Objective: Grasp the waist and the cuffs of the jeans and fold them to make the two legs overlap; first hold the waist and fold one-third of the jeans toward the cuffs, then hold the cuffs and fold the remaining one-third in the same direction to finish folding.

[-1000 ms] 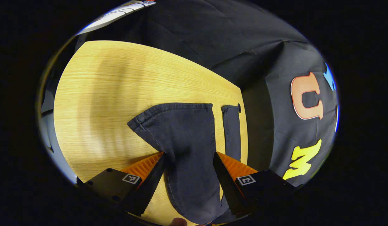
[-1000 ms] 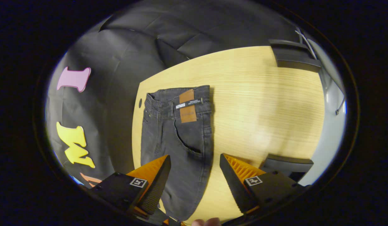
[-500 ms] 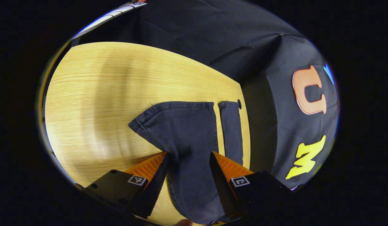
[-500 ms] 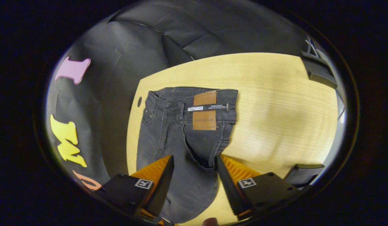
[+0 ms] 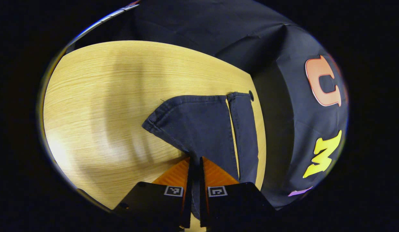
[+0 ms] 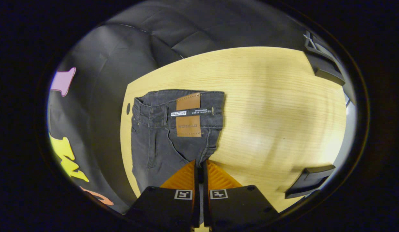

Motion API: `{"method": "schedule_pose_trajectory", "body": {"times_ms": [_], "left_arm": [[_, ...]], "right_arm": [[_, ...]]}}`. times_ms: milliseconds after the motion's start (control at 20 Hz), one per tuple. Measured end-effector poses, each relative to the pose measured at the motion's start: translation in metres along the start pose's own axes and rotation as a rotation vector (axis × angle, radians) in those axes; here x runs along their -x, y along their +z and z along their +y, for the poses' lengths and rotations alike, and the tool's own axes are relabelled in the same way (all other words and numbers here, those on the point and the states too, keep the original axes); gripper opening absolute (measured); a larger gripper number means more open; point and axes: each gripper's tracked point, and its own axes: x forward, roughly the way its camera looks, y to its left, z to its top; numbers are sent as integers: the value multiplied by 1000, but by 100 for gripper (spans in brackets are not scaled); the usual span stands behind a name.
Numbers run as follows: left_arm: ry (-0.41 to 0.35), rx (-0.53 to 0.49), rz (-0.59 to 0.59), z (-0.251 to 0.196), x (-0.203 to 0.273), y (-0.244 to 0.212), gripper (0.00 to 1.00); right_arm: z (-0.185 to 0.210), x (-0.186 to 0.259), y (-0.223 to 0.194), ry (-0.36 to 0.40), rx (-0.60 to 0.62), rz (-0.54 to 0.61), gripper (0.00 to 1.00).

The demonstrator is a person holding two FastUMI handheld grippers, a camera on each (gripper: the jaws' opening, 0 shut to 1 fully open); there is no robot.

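Two tools are clamped on the jeans (image 5: 202, 129), so the main risk is uneven lifting. The left tool (image 5: 195, 164) pinches one leg a little behind its cuff (image 5: 189, 100), both fingers pressed together on the cloth, while the second leg (image 5: 246, 129) lies flat alongside at 3 o'clock with a thin strip of bench (image 5: 105, 96) showing between them. The right tool (image 6: 200, 167) has closed on the fabric just below the waist (image 6: 180, 109), near the pocket edge. If one hand rises or swings faster than the other, I expect the carried leg would twist and land crooked over its partner. A shallow bite could also slip, since denim is heavy and only a small fold sits between each pair of fingers. The far leg lies close to the bench's edge by the wall, so a tug might drag it over.

The jeans are dark grey denim, stretched lengthwise along that bench edge. In the right gripper view the waist sits at 12 o'clock from the tool, with a tan leather patch (image 6: 188, 114) and a dark label strip across it. The gripped cuff flares out towards 10 o'clock, its hem slightly curled.
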Motion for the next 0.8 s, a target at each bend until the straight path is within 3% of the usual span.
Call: {"method": "schedule_pose_trajectory", "body": {"times_ms": [50, 150, 350, 500, 800], "left_arm": [[2, -5, 6, -5, 4, 1, 9], [107, -26, 38, 6, 14, 1, 5], [66, 27, 54, -36, 32, 10, 4], [46, 47, 60, -58, 45, 17, 4], [35, 144, 110, -98, 42, 34, 4]], "right_arm": [[2, 3, 0, -3, 17, 0, 5], [12, 20, 0, 30, 33, 9, 1], [51, 63, -6, 107, 65, 19, 5], [79, 86, -6, 157, 105, 14, 1], [128, 94, -1, 206, 167, 25, 0]]}}
